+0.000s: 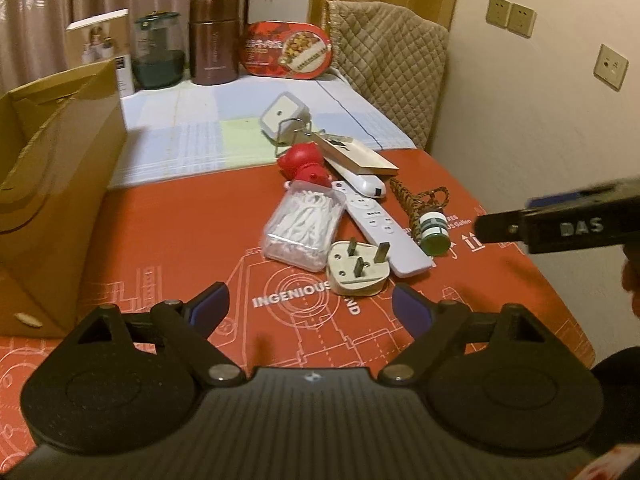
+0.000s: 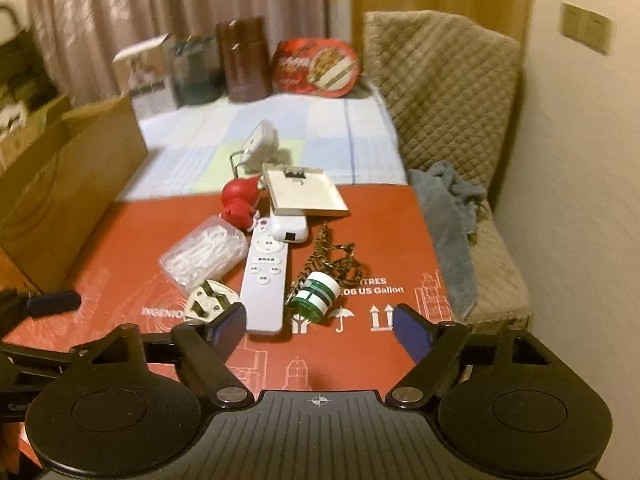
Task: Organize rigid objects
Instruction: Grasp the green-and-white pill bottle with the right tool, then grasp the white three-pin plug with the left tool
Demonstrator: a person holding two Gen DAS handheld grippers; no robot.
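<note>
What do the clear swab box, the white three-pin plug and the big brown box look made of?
Clear lidded box of white swabs: seemingly glossy transparent plastic, contents visible through it. White three-pin plug: matte, scuffed plastic body, dull metal pins. Big brown open box: corrugated cardboard, judging by its matte folded flaps.

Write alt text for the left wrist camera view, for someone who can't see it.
The open left gripper hovers over a red mat just short of a white wall plug, which lies among a remote, a clear box of floss picks and a green bottle. A cardboard box stands at left.
</note>
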